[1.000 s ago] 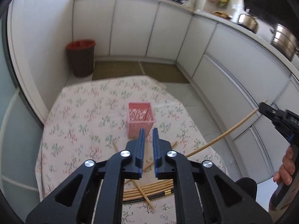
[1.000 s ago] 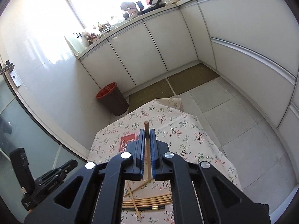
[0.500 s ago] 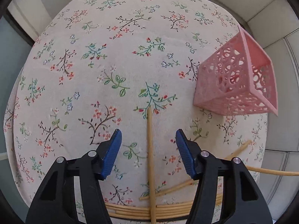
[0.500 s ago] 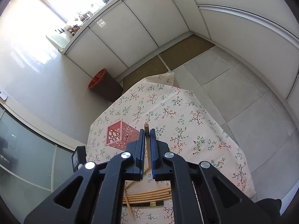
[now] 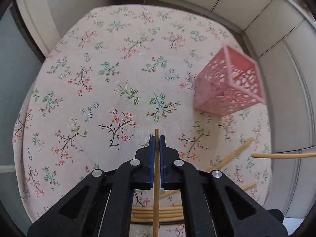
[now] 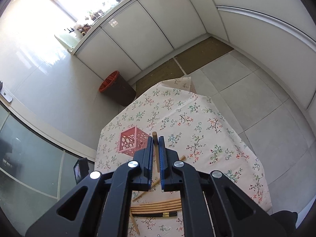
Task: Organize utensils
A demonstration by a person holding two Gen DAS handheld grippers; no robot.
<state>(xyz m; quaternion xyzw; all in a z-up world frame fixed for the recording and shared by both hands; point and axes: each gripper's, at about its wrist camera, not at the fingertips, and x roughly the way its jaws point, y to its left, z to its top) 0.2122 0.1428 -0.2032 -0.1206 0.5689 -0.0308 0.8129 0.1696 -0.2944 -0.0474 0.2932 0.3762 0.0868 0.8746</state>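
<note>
My left gripper (image 5: 157, 138) is shut on a wooden chopstick (image 5: 156, 181) that runs back between its fingers, low over the floral tablecloth (image 5: 110, 83). A pink perforated holder (image 5: 229, 85) stands to its right, apart from it. My right gripper (image 6: 156, 140) is shut on another wooden chopstick (image 6: 155, 138), held high above the table; its free end shows in the left wrist view (image 5: 282, 155). The pink holder (image 6: 131, 143) sits just left of the right gripper's tips. Several wooden chopsticks (image 6: 156, 206) and a black one (image 6: 156, 214) lie in a pile near the table's front.
A brown waste bin with an orange rim (image 6: 116, 88) stands on the floor beyond the table. White cabinets (image 6: 150, 25) line the walls. A loose chopstick (image 5: 229, 159) lies right of my left gripper. A glass door (image 6: 23, 158) is at the left.
My left gripper has closed on the chopstick it was straddling. My right gripper has stayed shut on its chopstick and risen a little with it.
</note>
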